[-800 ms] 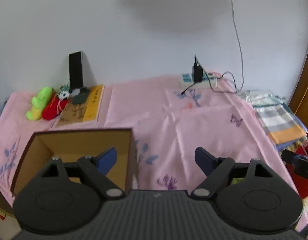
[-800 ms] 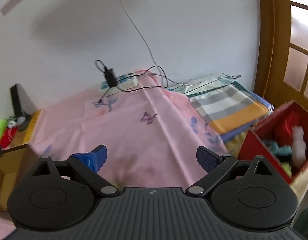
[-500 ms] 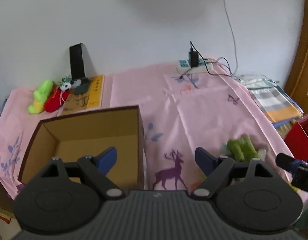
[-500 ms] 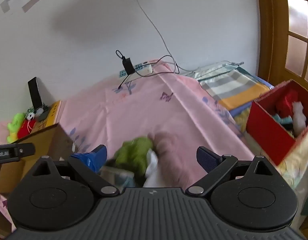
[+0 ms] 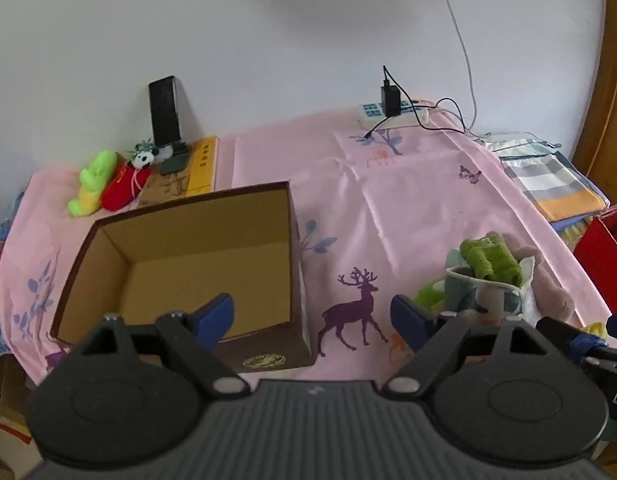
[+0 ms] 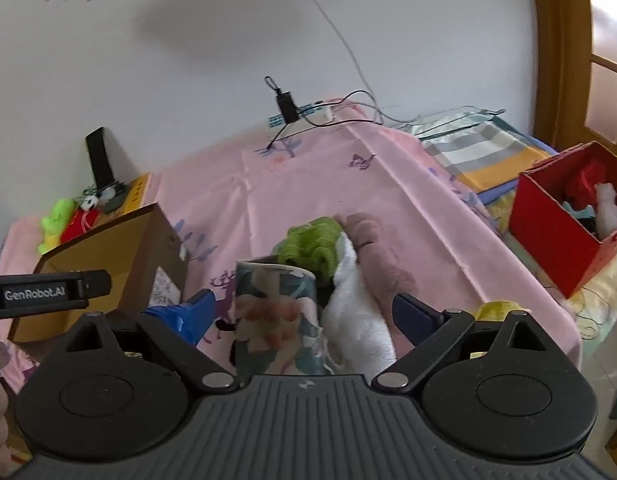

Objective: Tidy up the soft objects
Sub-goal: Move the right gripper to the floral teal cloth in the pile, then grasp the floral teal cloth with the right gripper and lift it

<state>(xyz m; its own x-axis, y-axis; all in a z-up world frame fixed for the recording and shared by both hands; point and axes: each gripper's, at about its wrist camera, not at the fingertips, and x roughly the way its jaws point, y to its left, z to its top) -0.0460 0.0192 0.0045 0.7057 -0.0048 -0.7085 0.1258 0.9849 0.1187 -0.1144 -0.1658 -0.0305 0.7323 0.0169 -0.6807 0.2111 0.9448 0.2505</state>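
A pile of soft objects lies at the front right of the pink tablecloth: a green towel (image 6: 312,242), a white towel (image 6: 354,308), a mauve plush (image 6: 378,256) and a floral rolled cloth (image 6: 276,320). The pile also shows in the left wrist view (image 5: 492,276). My right gripper (image 6: 302,314) is open, its fingers on either side of the pile just above it. An open brown cardboard box (image 5: 188,264) stands at the front left. My left gripper (image 5: 310,318) is open and empty, its left finger above the box's front wall.
A red box (image 6: 564,236) with toys stands off the table's right edge. Green, red and panda plush toys (image 5: 108,184) lie at the back left by a book and a black phone (image 5: 164,112). A power strip (image 5: 392,110) with cables lies at the back. Folded striped cloths (image 5: 556,188) lie right.
Both grippers have drawn back and tilted down. The box and the soft pile have come into full view, and the pile now sits between my right gripper's fingers.
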